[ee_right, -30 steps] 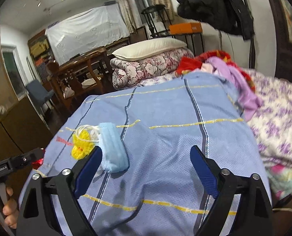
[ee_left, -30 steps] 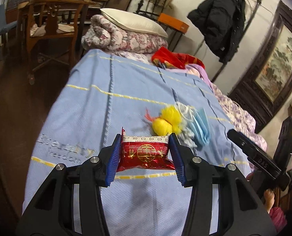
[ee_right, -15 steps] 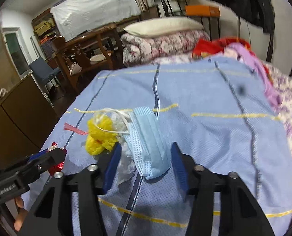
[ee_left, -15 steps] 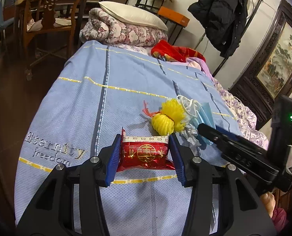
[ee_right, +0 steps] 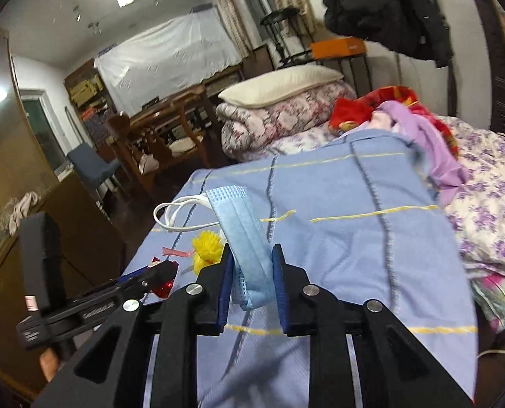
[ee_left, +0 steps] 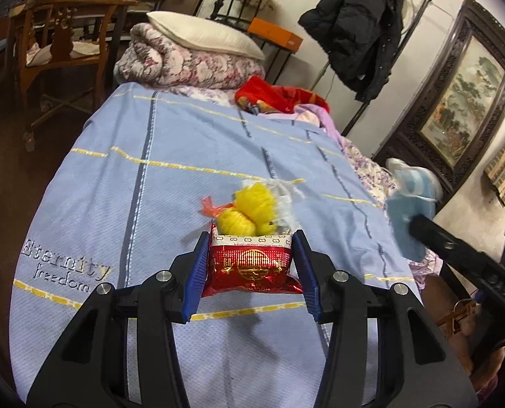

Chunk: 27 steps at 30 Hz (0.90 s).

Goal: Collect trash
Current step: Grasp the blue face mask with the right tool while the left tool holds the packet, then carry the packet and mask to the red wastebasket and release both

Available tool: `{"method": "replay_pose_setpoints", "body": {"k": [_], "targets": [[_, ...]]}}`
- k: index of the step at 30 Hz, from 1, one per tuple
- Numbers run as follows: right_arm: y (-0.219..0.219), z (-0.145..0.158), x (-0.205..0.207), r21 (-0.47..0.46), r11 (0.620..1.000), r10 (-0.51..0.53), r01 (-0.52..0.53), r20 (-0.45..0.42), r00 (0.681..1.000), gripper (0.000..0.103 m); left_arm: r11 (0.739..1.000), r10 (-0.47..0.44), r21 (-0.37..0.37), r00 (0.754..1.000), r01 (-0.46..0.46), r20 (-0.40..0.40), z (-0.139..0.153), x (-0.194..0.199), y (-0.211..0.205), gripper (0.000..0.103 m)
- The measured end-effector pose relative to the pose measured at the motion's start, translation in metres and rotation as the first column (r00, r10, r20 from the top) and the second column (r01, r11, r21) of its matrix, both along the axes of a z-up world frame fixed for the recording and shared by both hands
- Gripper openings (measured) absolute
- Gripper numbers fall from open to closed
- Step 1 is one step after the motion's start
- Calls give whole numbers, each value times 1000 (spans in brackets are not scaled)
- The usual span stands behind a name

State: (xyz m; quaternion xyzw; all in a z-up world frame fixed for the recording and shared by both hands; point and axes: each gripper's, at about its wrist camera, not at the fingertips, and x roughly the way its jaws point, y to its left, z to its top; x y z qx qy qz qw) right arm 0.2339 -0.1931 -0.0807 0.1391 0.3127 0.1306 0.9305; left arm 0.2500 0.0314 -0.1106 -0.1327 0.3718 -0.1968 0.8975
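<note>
Bed covered by a light-blue woven blanket with yellow stripes (ee_left: pixel 191 156), the surface from which trash is being gathered; a folded floral quilt (ee_left: pixel 184 68) and a cream pillow (ee_left: pixel 201 35) lie stacked at its far end, well apart from the work. Right gripper (ee_right: pixel 252 272): its jaws have just been closing and now pinch the folded pale-blue pleated face mask (ee_right: pixel 242 227) between the blue pads, the white ear loops (ee_right: pixel 174 212) dangling free to the left; the mask hangs clear of the blanket, judged a lift so that it can be carried off. Left gripper (ee_left: pixel 250 261): clenched on a red foil snack wrapper with gold print (ee_left: pixel 250 265), gripped by its two side edges and held level above the blanket, so both hands carry trash at once. Remaining on the blanket, just beyond the wrapper: a yellow foam-net fruit sleeve (ee_left: pixel 249 209) with a scrap of red ribbon (ee_left: pixel 210 207) and some whitish crumpled material beside it, not yet collected.
</note>
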Motion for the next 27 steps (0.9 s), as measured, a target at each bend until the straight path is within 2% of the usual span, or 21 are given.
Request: {"method": "replay_pose_setpoints", "body": {"k": [9, 12, 19, 27], "targets": [[-60, 21, -65, 33, 994, -104, 104, 10, 995, 23, 998, -64, -11, 993, 66, 99, 18, -24, -21, 48], [-76, 24, -87, 31, 992, -120, 119, 10, 993, 23, 996, -85, 19, 988, 83, 129, 21, -47, -33, 48], [-110, 39, -130, 46, 992, -115, 115, -9, 993, 23, 991, -133, -17, 986, 135, 101, 20, -99, -49, 48], [-152, 55, -183, 66, 988, -143, 142, 9, 990, 23, 974, -222, -11, 968, 224, 116, 45, -138, -90, 48]]}}
